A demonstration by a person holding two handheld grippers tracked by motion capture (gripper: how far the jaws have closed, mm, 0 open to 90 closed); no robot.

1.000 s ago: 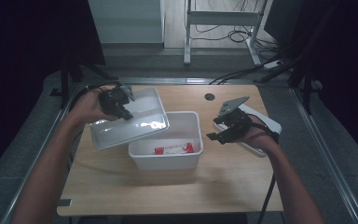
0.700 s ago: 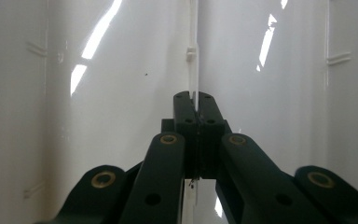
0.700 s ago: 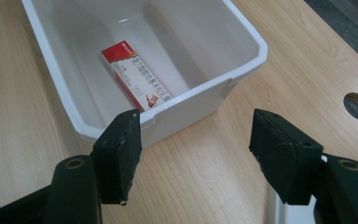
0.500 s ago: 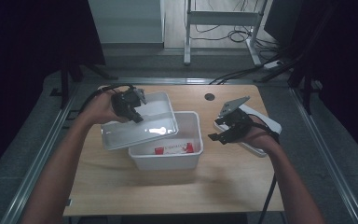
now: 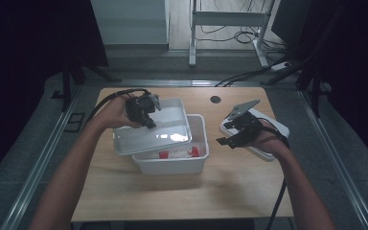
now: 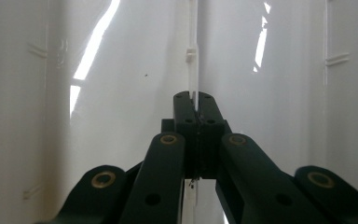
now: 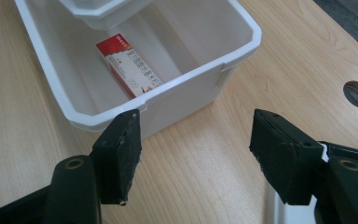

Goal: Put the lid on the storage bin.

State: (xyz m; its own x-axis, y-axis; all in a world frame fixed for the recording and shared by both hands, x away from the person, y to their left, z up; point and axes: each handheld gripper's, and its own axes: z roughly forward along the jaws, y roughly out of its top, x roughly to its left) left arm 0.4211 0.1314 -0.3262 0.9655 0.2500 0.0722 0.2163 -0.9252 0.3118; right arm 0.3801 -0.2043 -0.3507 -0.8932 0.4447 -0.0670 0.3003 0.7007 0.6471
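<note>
White lid (image 5: 153,130), pinched by left gripper (image 5: 143,114), tilts over box (image 5: 172,165) to cover it; right gripper (image 5: 235,136) open, empty.

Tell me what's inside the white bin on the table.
Inside the white bin lies a red-and-white box. The lid, held over the bin by the left gripper, covers its left part, so anything there is hidden.

White lid (image 5: 165,129), red-white box (image 5: 179,153)
</note>
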